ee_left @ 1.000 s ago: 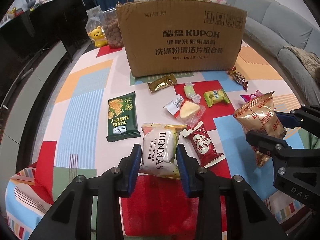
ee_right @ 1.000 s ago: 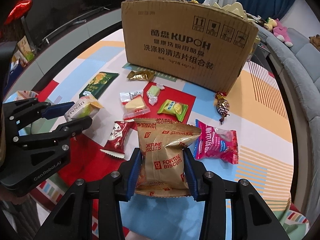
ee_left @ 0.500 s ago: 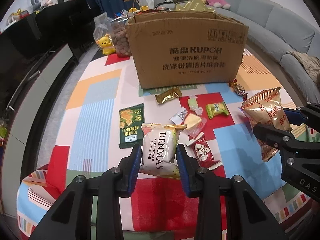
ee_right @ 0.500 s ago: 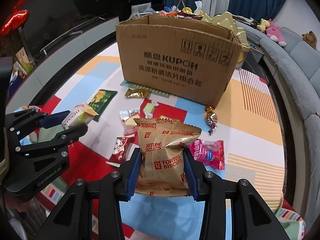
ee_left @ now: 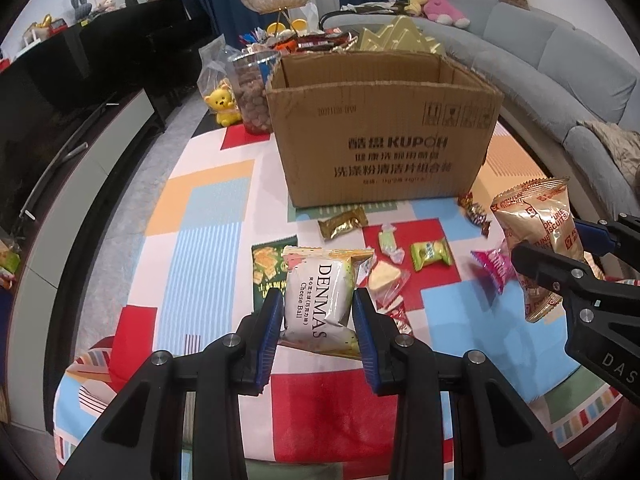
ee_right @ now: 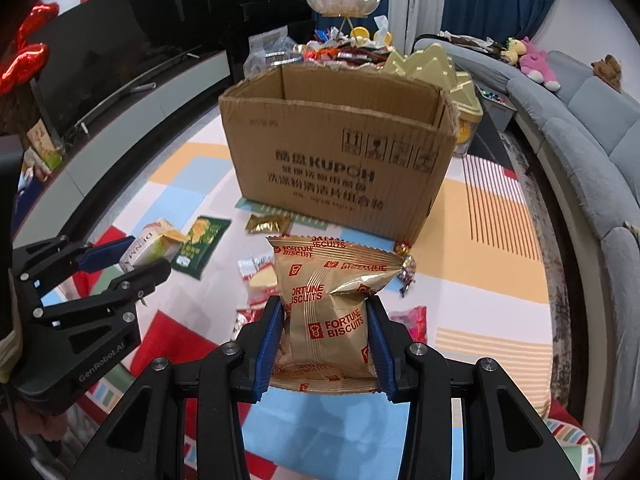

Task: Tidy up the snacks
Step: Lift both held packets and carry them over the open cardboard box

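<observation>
So I've got a snack in each hand right now. My left tongs (ee_left: 316, 322) are clamped on the white DENMAS cheese ball packet (ee_left: 322, 304), blue pads pressed on both of its sides. The packet stands roughly upright between the fingers, long axis running away from the camera, its crimped top edge aimed toward the cardboard box (ee_left: 380, 136). The print on it runs along that long axis, so it reads sideways from my view.

My right tongs (ee_right: 326, 334) are closed on the gold Fortune Biscuits bag (ee_right: 332, 300). Same deal: gripped around its lower half, long axis pointing up and away toward the box, serrated top seam farthest from me and flaring wider than the pinched part. Its bottom seam sticks out below the pads.

Both packets are held up off the tabletop (ee_left: 208, 240), short of the box, which sits open-topped with its printed side facing me. I can't see the bottom of the inside.

Lying loose on the colourful cloth between me and the box: a dark green cracker packet (ee_right: 202, 240), a small gold wrapper (ee_left: 344, 222), a light green candy (ee_left: 430, 254), a pink packet (ee_left: 492, 266) and a few others partly hidden behind what I'm holding.
</observation>
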